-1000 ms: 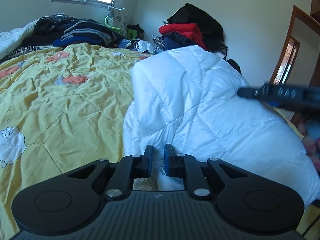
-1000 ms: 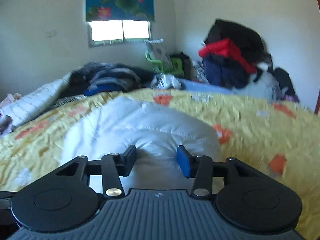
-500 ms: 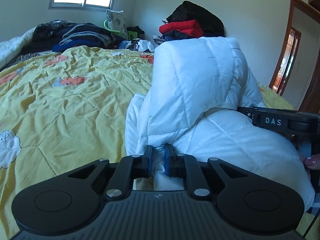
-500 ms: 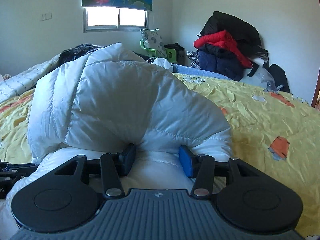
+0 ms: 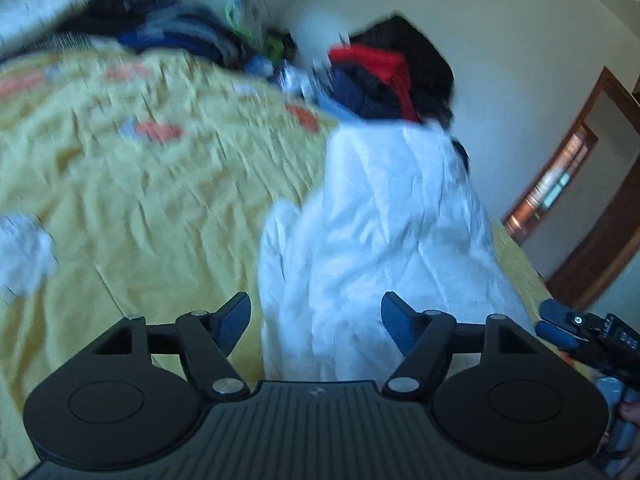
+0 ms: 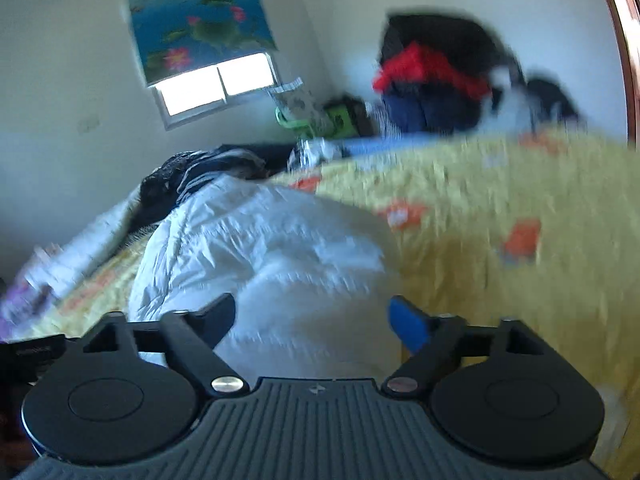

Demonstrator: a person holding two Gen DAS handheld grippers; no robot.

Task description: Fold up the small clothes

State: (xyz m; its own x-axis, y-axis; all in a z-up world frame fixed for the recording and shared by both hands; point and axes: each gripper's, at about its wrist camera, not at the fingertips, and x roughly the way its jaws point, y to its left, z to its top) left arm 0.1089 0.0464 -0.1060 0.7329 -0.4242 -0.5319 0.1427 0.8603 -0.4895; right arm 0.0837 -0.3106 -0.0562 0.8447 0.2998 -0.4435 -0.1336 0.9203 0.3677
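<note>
Let go since half a second ago: left gripper [image 5: 316, 316] and right gripper [image 6: 312, 316] both spread wide, holding nothing. Folded over, white jacket [image 5: 384, 232] lying on the yellow quilt [image 5: 140, 200]. Fold apparently just dropped; next, likely regrasping an edge for another fold.

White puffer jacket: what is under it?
The white puffer jacket lies on the yellow quilt, which shows all around it. Whatever is directly beneath the jacket is covered.

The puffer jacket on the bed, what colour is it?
White. The puffer jacket shows best in the left wrist view.
</note>
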